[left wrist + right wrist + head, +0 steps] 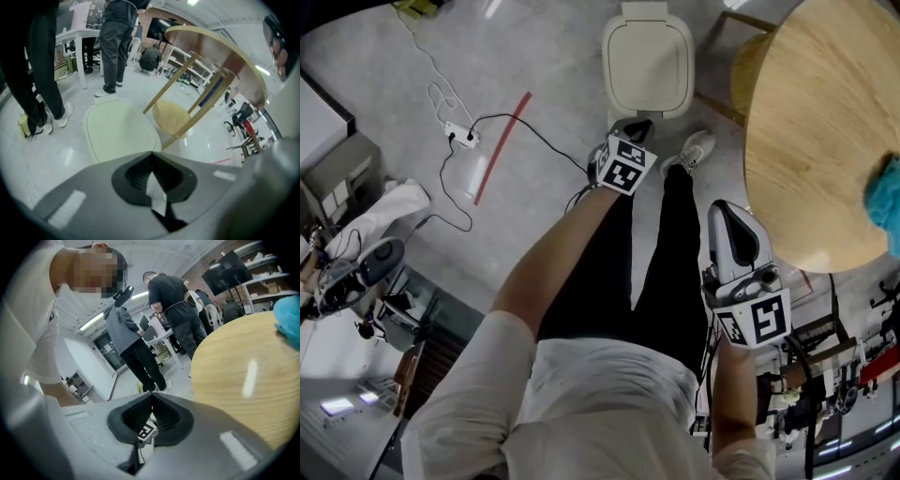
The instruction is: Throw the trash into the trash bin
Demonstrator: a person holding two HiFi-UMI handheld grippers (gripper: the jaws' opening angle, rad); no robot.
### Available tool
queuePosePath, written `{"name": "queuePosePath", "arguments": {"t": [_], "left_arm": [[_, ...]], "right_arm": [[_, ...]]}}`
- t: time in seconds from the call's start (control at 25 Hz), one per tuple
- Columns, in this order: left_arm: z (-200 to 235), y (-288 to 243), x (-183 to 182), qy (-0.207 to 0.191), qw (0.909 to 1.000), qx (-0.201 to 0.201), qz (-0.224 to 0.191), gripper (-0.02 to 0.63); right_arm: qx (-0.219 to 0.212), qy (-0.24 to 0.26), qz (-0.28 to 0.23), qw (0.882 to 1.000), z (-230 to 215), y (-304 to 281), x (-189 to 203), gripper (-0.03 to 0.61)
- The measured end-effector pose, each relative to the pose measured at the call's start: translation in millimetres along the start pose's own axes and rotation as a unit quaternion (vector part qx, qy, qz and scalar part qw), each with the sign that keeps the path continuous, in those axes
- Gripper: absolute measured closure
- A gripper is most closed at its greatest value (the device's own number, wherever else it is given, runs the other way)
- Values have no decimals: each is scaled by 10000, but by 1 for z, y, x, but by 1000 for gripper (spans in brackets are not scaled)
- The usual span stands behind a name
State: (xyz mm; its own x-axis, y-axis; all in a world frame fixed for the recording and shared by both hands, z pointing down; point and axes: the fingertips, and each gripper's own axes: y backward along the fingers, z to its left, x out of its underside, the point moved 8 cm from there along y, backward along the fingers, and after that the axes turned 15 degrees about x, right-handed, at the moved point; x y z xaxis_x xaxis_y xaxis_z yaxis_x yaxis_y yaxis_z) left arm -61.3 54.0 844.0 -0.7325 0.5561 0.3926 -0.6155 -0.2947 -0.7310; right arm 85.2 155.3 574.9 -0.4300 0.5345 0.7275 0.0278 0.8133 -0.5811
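Floor (534, 56) of pale grey lies under everything, with black cables and a red strip (502, 145) on it. Next biggest is the round wooden surface (825, 131) at the right of the head view. A fluffy teal cloth (886, 202) sits at its edge. A round wooden stool (171, 117) stands under the surface, between its slanted legs.

The cream trash bin (647, 64) stands on the floor just beside the stool, and its lid is down. A person in a white shirt and black trousers stands in front of the bin and holds both tools.

The left tongs (637, 127) point down at the floor just in front of the bin. They are clenched on a small white scrap of trash (155, 193), so the trash is in the tongs and not in the bin.

The right tongs (723, 206) are beside the edge of the surface, well apart from the bin. They are squeezed together with nothing between them.
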Motion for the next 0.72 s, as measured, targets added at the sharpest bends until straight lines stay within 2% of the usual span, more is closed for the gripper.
{"name": "queuePosePath", "arguments": {"t": [0.28,0.72], "left_arm": [[31,-8,14,-9,10000,6,76,611],[43,-34,27,-27,9998,-30,218,611]], "right_arm": [[-123,63,255,9996,13,-45,30,577],[-128,174,544,9983,9,-77,69,577]]}}
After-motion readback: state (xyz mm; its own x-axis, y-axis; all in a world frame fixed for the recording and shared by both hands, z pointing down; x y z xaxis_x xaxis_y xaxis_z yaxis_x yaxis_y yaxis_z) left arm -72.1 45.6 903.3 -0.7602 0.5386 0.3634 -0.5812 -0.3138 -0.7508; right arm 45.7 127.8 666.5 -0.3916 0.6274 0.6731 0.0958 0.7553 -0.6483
